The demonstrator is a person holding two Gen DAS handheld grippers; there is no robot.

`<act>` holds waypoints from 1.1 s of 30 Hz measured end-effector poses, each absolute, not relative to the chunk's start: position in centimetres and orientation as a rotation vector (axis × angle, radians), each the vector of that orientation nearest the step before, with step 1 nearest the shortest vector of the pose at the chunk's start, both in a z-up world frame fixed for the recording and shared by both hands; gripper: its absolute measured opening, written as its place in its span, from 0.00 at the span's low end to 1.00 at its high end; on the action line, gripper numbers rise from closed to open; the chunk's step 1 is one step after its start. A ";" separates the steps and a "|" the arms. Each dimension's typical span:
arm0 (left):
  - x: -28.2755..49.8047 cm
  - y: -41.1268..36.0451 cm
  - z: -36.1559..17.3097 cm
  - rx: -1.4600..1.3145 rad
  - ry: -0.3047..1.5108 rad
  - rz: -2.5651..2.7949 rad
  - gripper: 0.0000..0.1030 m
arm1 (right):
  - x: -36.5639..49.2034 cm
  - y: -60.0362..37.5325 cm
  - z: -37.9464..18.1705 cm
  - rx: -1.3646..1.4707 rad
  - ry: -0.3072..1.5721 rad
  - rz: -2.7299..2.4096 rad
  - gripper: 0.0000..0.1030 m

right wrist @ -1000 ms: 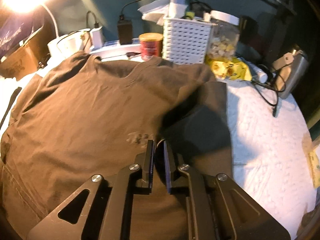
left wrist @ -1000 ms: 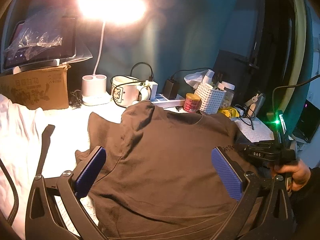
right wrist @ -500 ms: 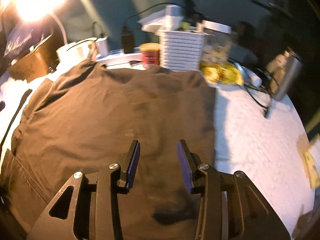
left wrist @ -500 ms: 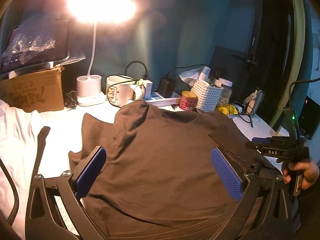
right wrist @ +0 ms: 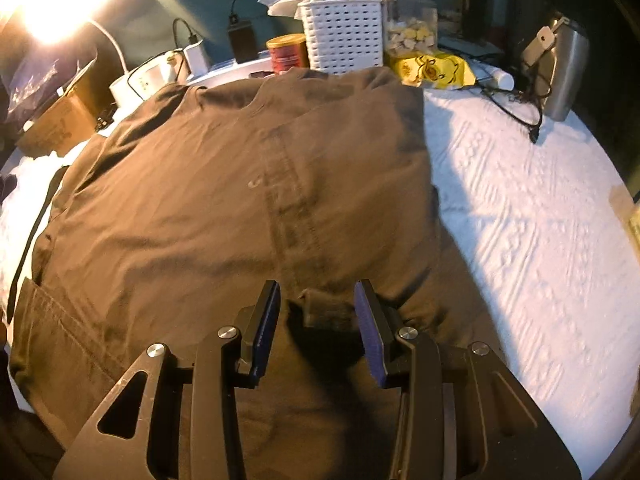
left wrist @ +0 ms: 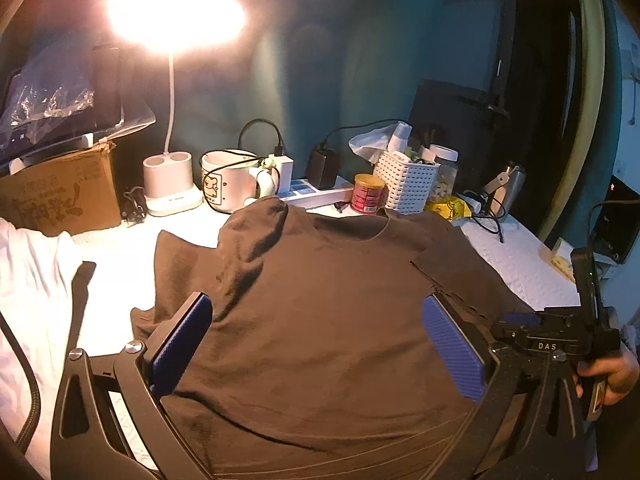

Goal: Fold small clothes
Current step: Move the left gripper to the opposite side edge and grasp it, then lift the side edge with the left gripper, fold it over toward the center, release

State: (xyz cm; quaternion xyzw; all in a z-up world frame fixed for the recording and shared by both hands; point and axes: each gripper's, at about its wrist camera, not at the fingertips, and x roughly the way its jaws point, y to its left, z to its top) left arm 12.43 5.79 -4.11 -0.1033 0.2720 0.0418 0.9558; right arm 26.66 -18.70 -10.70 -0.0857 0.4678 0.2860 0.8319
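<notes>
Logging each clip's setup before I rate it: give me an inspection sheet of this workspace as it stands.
Surface: white textured cloth covers the table.
Job's things: brown T-shirt spread flat, right side folded inward, collar toward the clutter.
Clutter: white basket, red can, snack jar, yellow packet, steel flask, mug, cardboard box, white garment.
Grippers: left gripper open above the shirt; right gripper open over a fabric bump.
Cables: black cable on the cloth; chargers in a power strip.
Surroundings: lit desk lamp, teal wall.
</notes>
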 end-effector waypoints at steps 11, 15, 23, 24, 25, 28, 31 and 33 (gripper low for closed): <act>13.1 10.8 -4.1 -0.192 0.563 0.112 1.00 | 26.3 -16.7 -8.6 -0.174 0.943 0.576 0.40; 13.9 13.0 -4.4 -0.189 0.567 0.113 0.98 | 26.6 -15.9 -8.0 -0.174 0.929 0.564 0.40; 17.6 17.5 -6.9 -0.165 0.661 0.152 0.79 | 27.6 -14.6 -7.8 -0.187 0.935 0.523 0.40; 18.0 17.9 -7.2 -0.163 0.670 0.154 0.74 | 27.7 -14.5 -7.9 -0.191 0.936 0.519 0.40; 18.5 18.4 -7.6 -0.161 0.683 0.159 0.73 | 27.8 -14.4 -7.9 -0.194 0.938 0.515 0.40; 19.9 20.0 -9.1 -0.205 0.732 0.153 0.73 | 28.3 -14.1 -8.1 -0.198 0.947 0.501 0.40; 21.0 21.2 -10.5 -0.249 0.774 0.141 0.51 | 28.6 -14.1 -8.2 -0.197 0.953 0.490 0.40; 21.9 21.6 -11.6 -0.261 0.823 0.126 0.38 | 28.7 -14.0 -8.3 -0.199 0.957 0.483 0.40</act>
